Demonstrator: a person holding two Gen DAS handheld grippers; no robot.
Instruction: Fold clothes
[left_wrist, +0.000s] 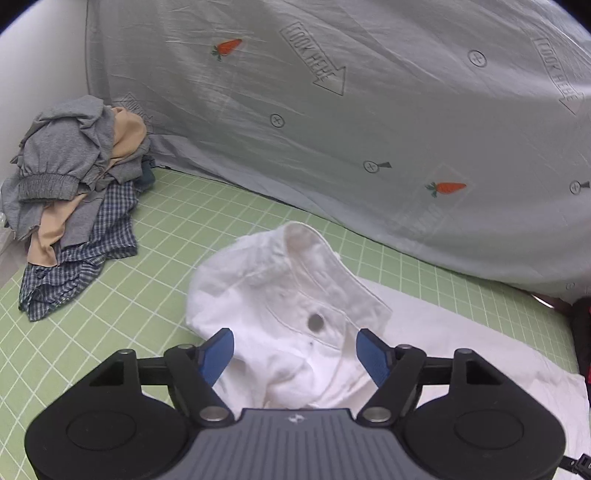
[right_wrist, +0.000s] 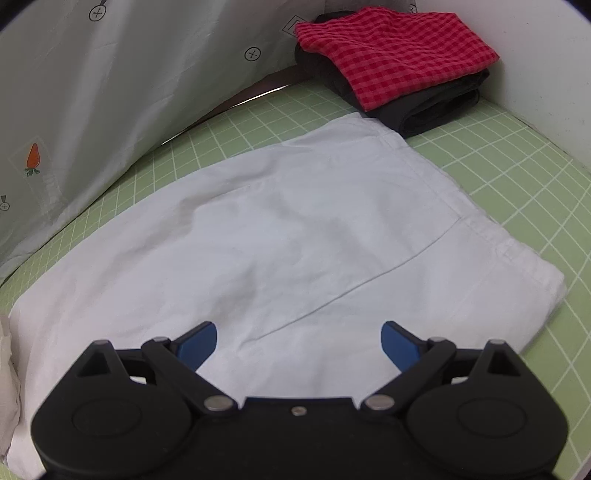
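Note:
White shorts (left_wrist: 291, 295) lie on the green grid mat (left_wrist: 147, 280). Their waistband end with a metal button (left_wrist: 315, 322) is bunched up and raised. My left gripper (left_wrist: 295, 352) is open, its blue pads either side of the waistband fabric, just above it. In the right wrist view the leg part of the white shorts (right_wrist: 295, 236) lies flat on the mat (right_wrist: 517, 177). My right gripper (right_wrist: 299, 339) is open and empty, hovering over the leg part near its front edge.
A loose pile of grey, tan and blue-checked clothes (left_wrist: 74, 195) sits at the far left. A folded stack, red checked on black (right_wrist: 395, 62), sits at the far right corner. A pale cloth with carrot prints (left_wrist: 369, 110) hangs along the back.

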